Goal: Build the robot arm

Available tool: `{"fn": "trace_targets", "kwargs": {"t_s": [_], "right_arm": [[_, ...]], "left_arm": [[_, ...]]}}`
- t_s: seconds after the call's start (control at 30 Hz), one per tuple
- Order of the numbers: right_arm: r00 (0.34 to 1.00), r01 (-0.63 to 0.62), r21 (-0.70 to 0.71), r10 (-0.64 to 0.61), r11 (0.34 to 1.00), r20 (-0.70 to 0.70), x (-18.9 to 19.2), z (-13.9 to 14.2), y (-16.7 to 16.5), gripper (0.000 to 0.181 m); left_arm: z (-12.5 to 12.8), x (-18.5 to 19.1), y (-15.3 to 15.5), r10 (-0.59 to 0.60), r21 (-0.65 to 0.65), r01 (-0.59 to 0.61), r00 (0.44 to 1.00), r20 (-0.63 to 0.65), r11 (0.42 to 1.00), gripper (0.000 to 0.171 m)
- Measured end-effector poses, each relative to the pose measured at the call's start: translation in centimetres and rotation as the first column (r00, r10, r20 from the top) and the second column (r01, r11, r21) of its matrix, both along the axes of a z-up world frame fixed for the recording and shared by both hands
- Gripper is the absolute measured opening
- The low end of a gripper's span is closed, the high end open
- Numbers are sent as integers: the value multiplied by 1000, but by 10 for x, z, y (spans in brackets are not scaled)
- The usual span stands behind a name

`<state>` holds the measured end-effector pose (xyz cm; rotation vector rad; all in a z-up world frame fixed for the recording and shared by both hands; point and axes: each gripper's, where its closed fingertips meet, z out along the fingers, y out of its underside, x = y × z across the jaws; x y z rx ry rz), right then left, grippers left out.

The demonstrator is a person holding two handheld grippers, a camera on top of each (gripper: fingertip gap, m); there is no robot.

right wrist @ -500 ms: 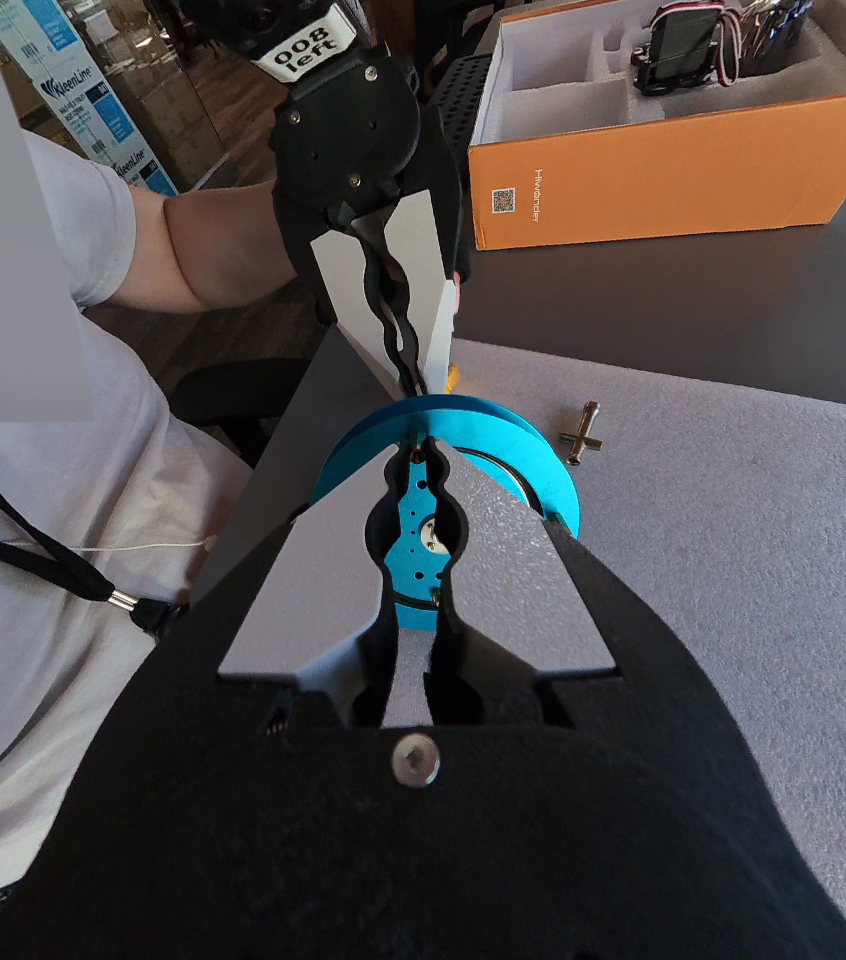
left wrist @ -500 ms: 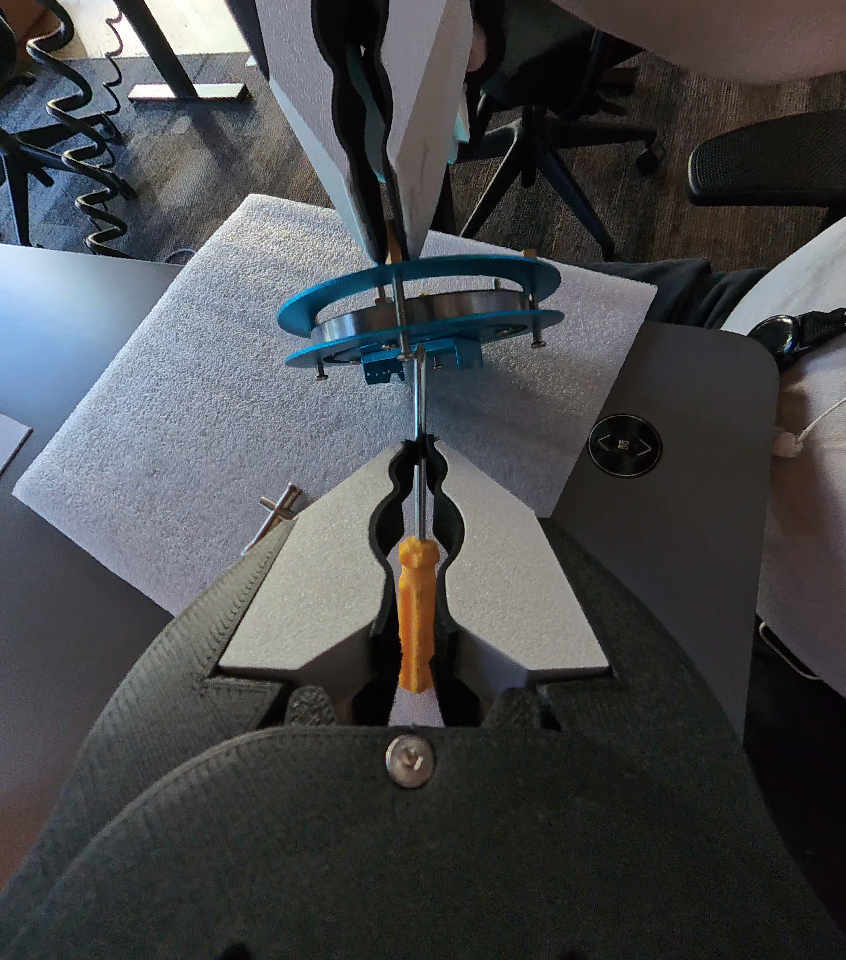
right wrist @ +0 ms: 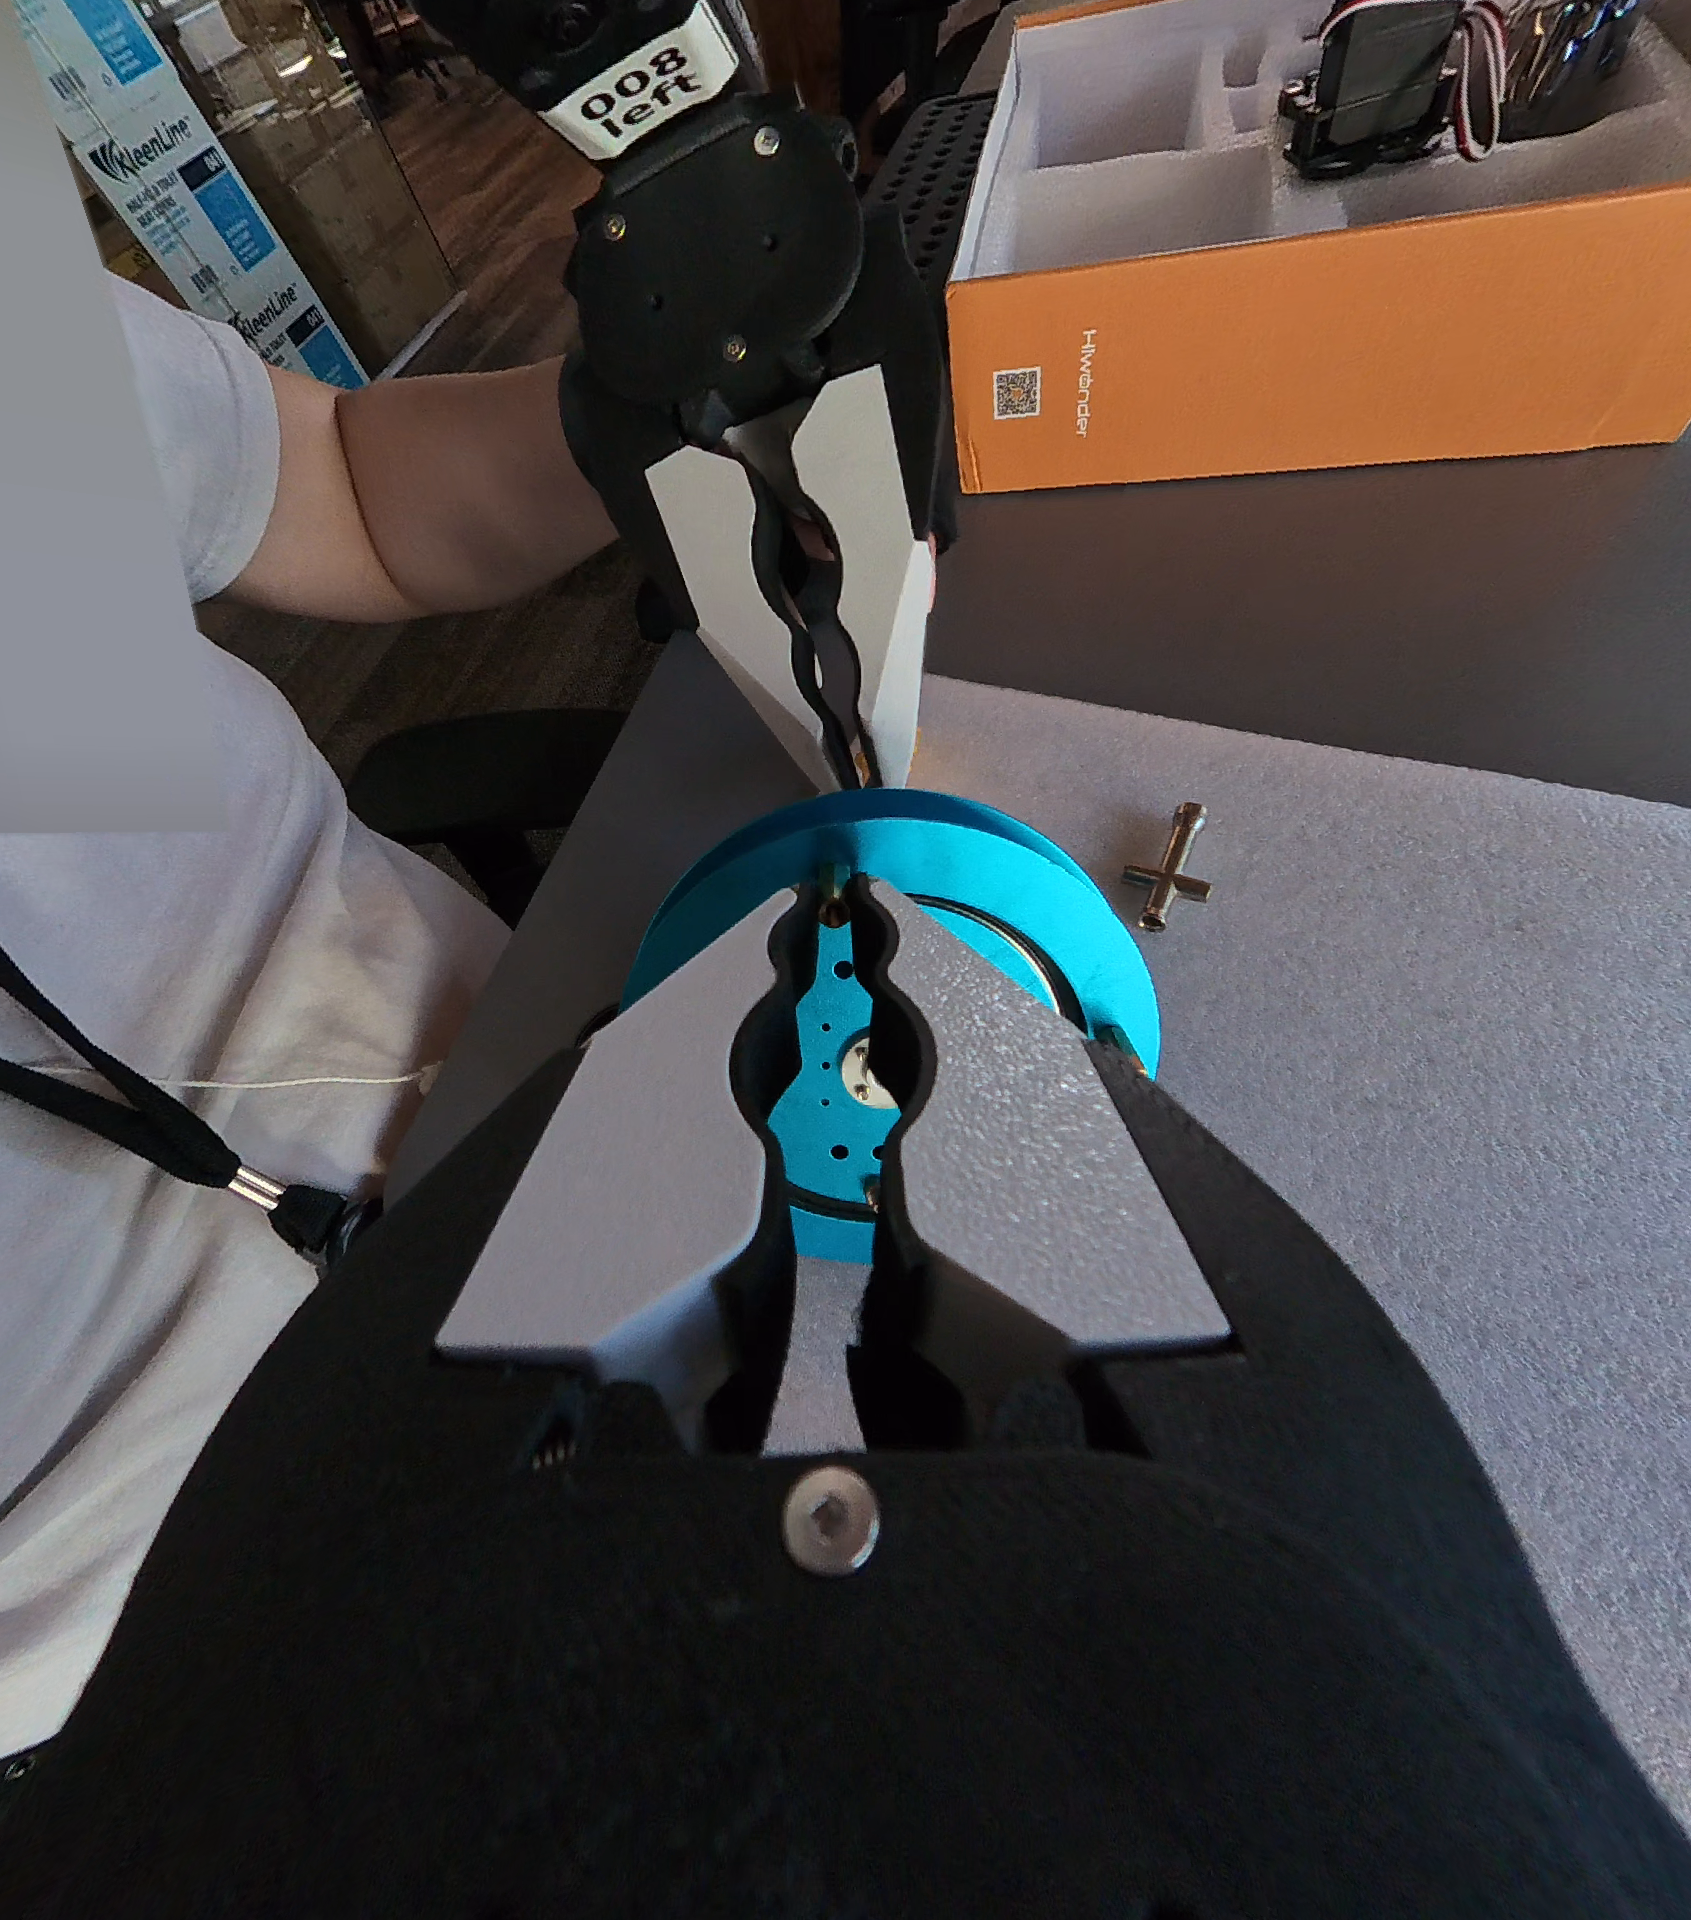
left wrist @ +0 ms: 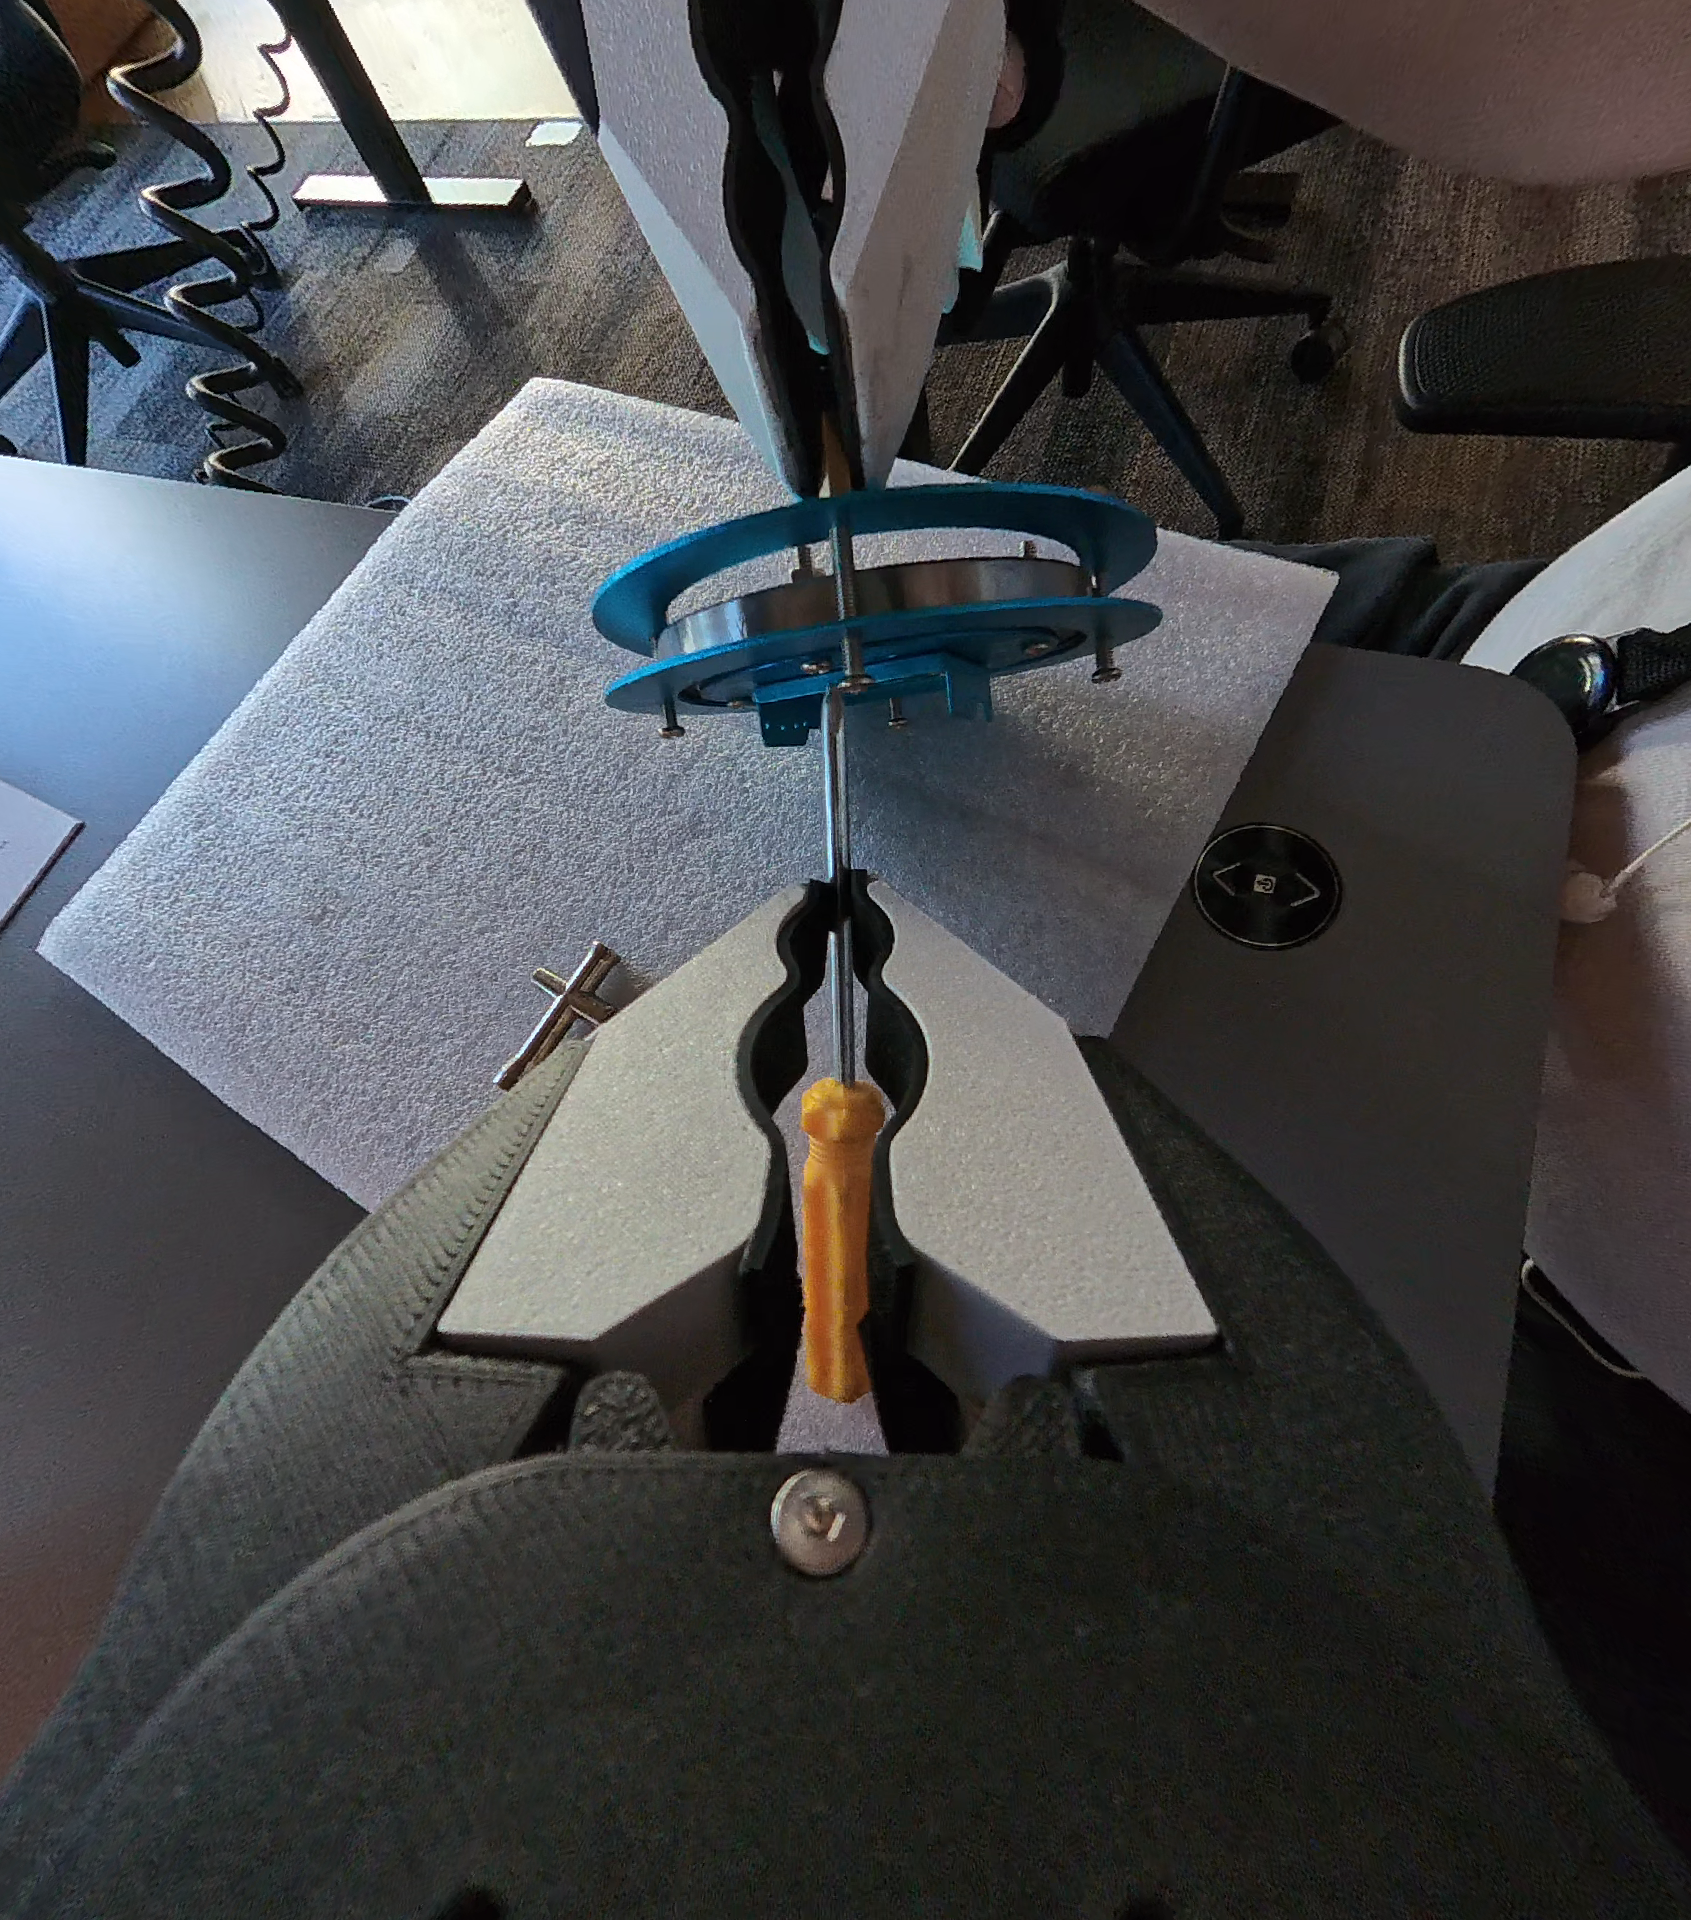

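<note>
Driving a screw on the blue two-plate bearing assembly [left wrist: 877, 608], held above the foam mat [left wrist: 384, 790] | my right gripper [right wrist: 846, 883] clamped on its rim | my left gripper [left wrist: 843, 894] clamped on orange screwdriver [left wrist: 836, 1236], tip at screw head [left wrist: 856, 683] | next, I judge: keep the tip seated, axis straight | cross wrench [left wrist: 566, 1003] lies beside.

Both grippers [left wrist: 836, 914] [right wrist: 846, 894] have black textured shells, grey wedge fingers and one silver screw [right wrist: 830, 1523].

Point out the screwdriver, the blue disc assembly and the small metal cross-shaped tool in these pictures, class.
screwdriver [left wrist: 833, 1236], left wrist view, on its orange handle.
blue disc assembly [right wrist: 1059, 883], right wrist view, on the bare face of its upper blue plate.
metal cross-shaped tool [right wrist: 1167, 871], right wrist view, where its arms cross.
</note>
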<state>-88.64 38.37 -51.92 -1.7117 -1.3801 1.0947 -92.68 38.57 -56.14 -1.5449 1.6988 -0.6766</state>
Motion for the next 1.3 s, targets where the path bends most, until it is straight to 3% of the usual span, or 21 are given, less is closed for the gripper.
{"fn": "trace_targets", "kwargs": {"t_s": [0.5,0.97,1.3], "right_arm": [[1000,7,-7,-7,1000,-6,-1,0,2,4],[993,46,-106,-57,993,-101,15,4,5,4],[997,43,-33,-45,998,-61,17,5,5,4]], "left_arm": [[1,-2,-2,4,2,-4,1000,14,1000,2],[7,13,2,52,70,-53,999,15,996,2],[8,16,1,64,-38,-62,995,78,997,3]]}}
